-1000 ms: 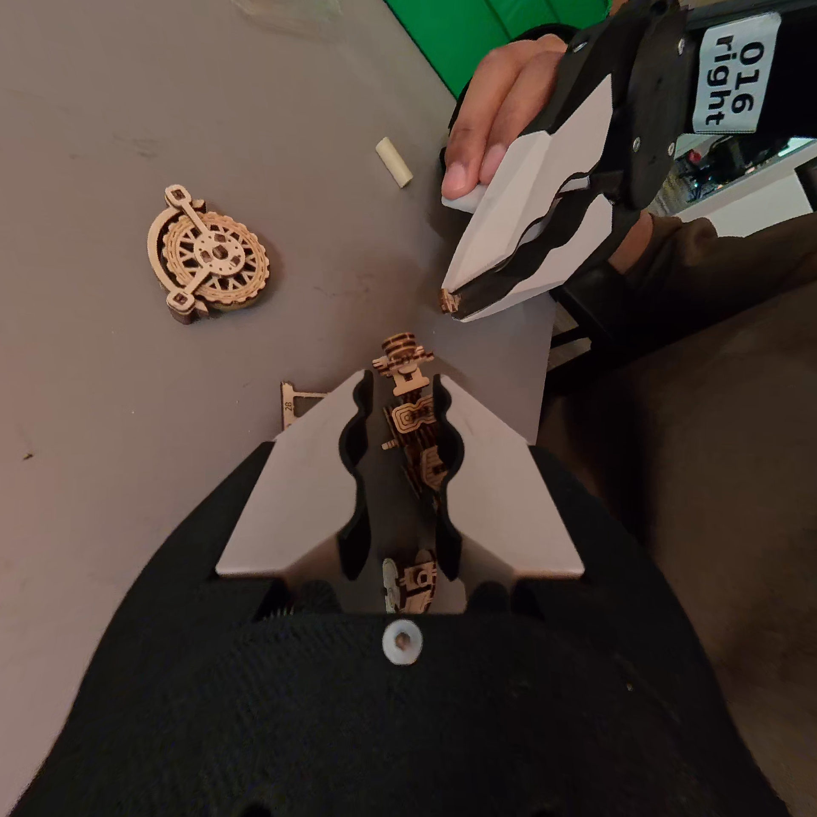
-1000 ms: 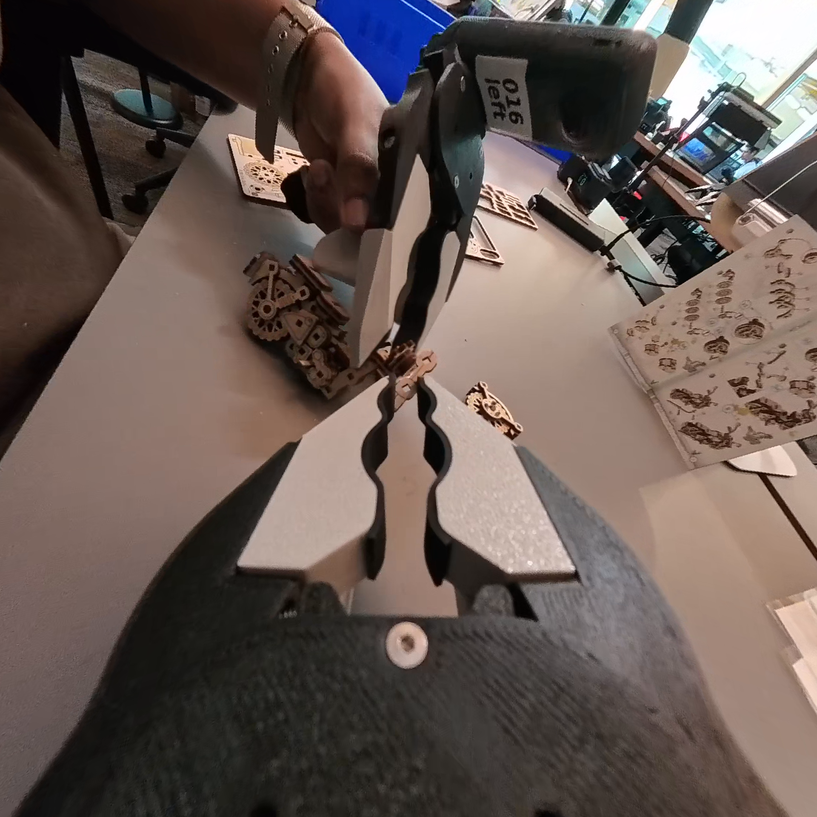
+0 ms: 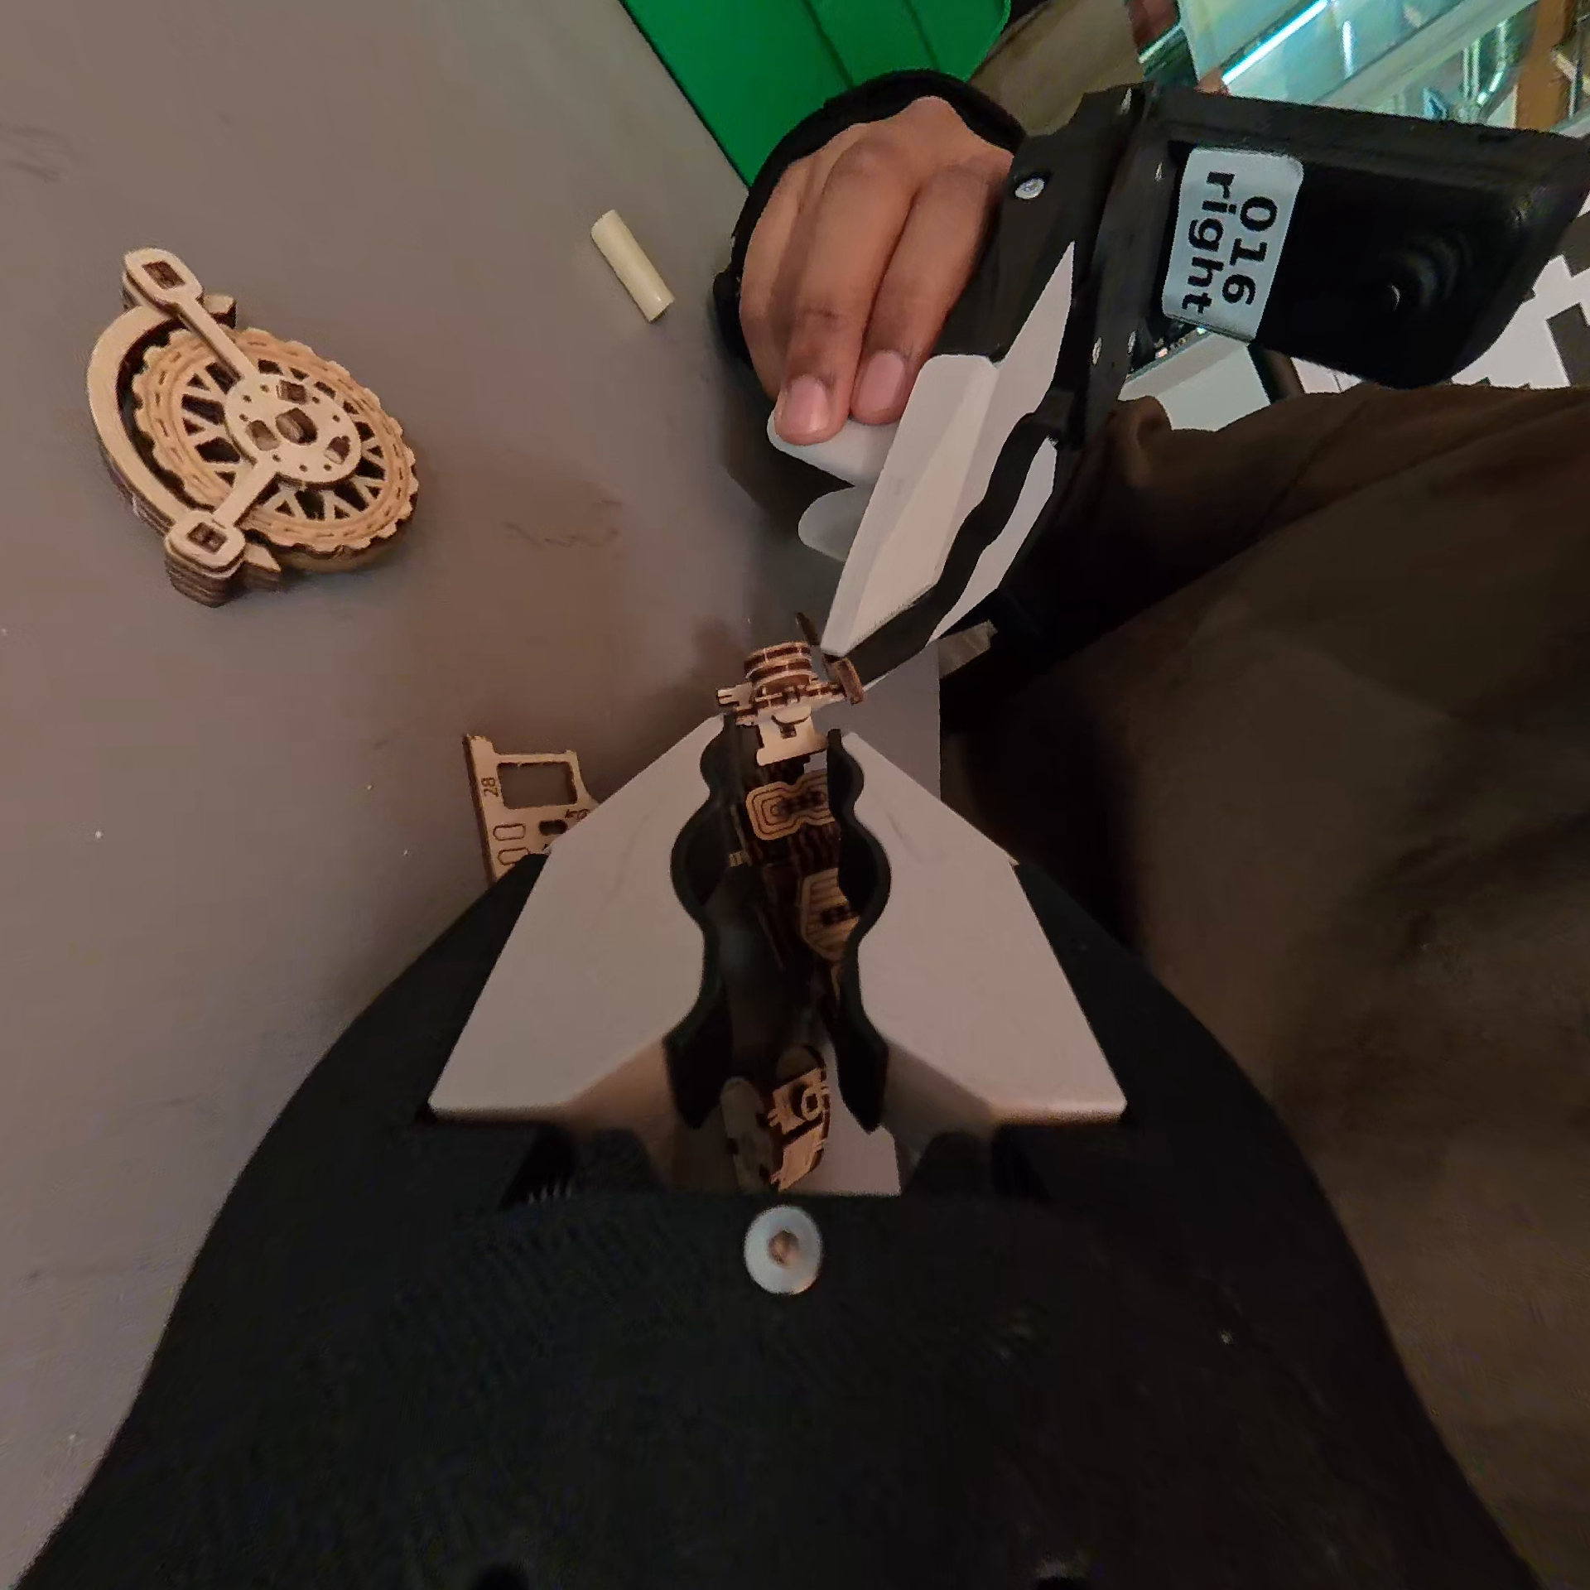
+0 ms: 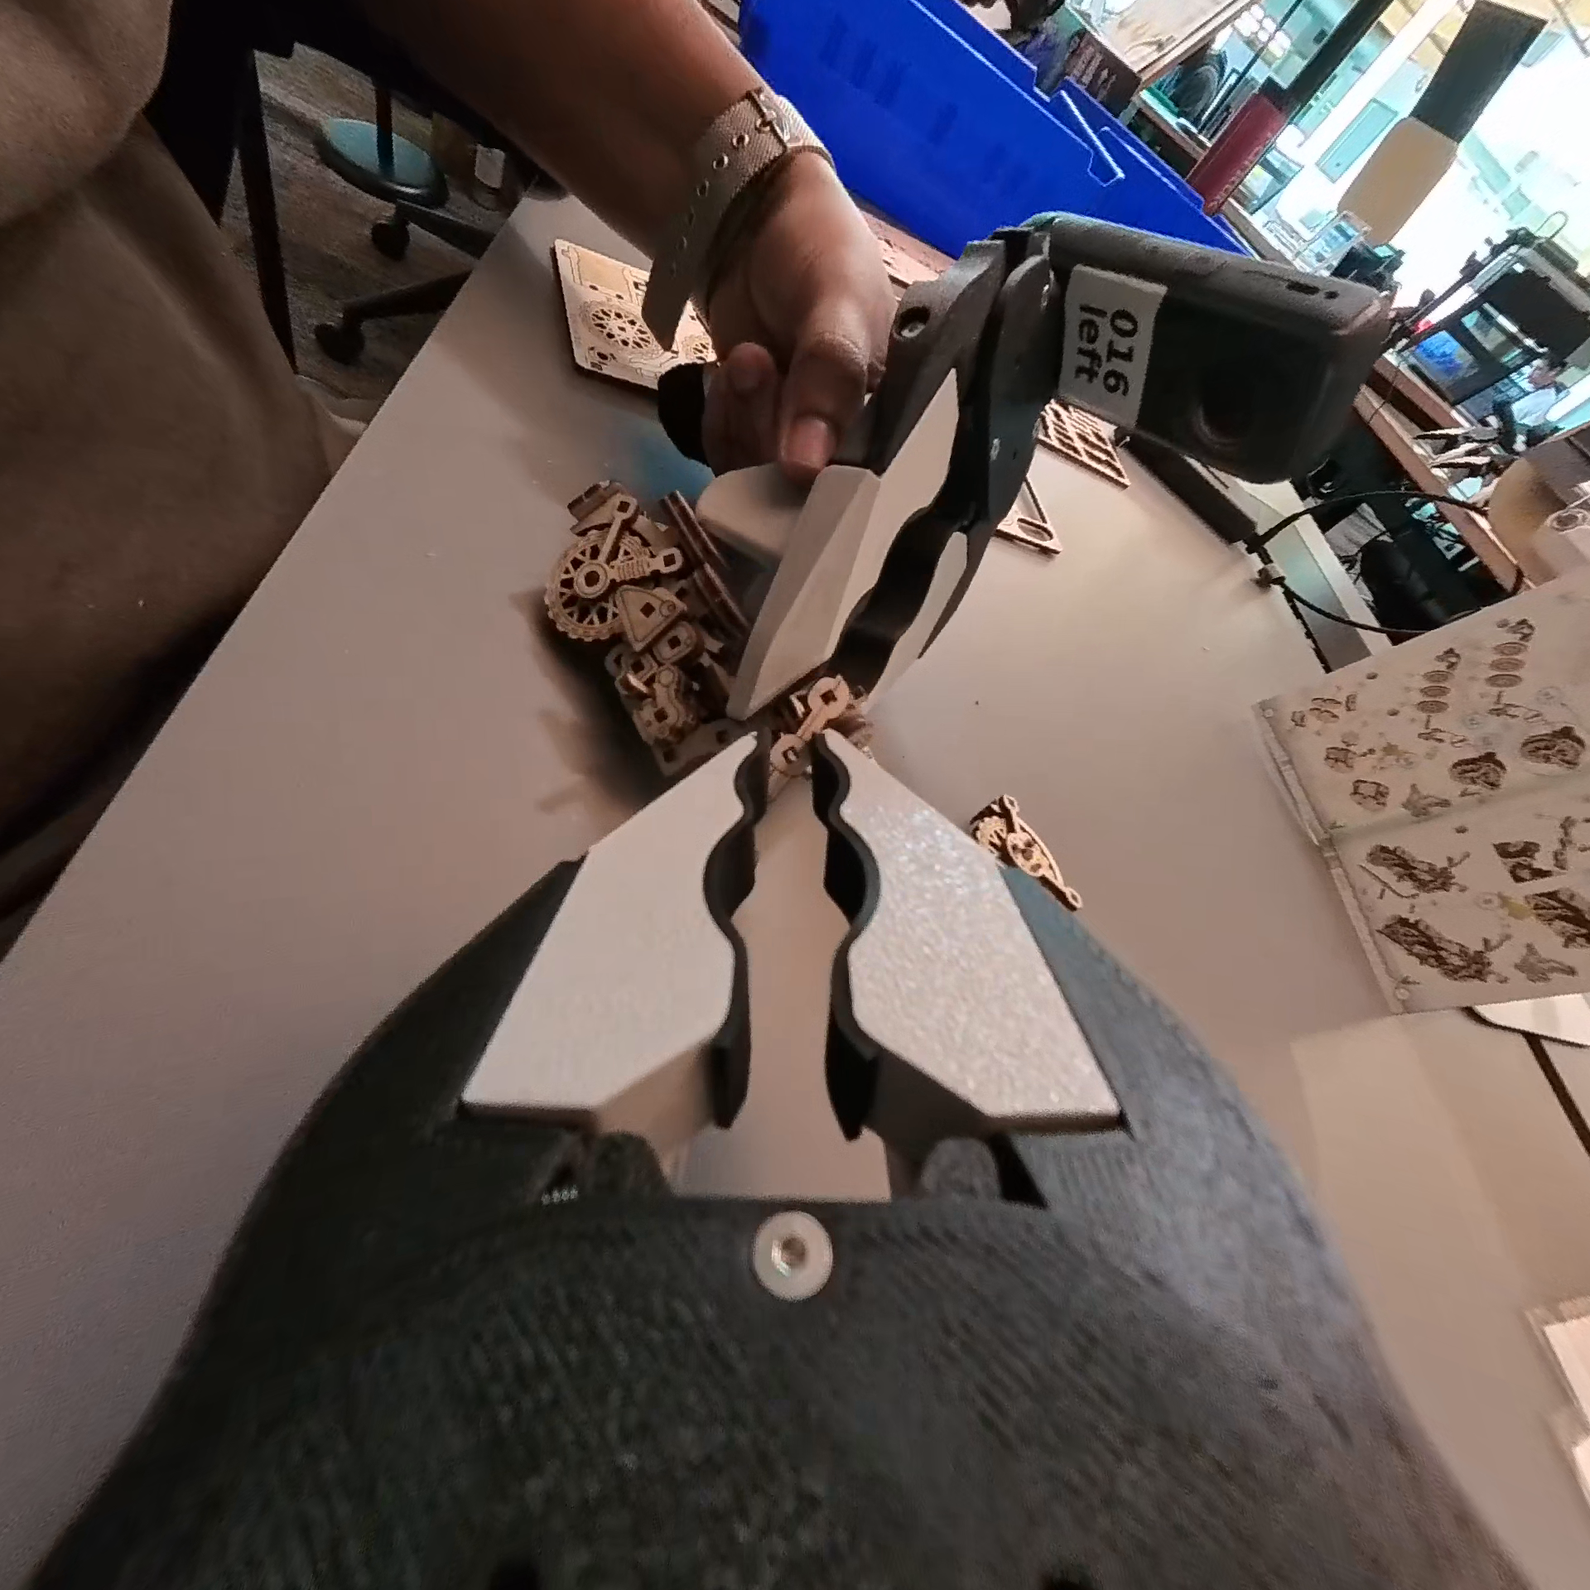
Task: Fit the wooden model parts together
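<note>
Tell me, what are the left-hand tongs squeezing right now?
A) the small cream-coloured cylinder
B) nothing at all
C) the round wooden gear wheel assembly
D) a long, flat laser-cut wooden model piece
D: in the left wrist view the long, flat laser-cut wooden model piece runs between the left tongs, while the cream cylinder and round gear wheel assembly lie apart on the grey table.

Grey table (image 4: 1075, 774), blue bin (image 4: 946, 112), bright windows (image 4: 1463, 172) behind
</note>
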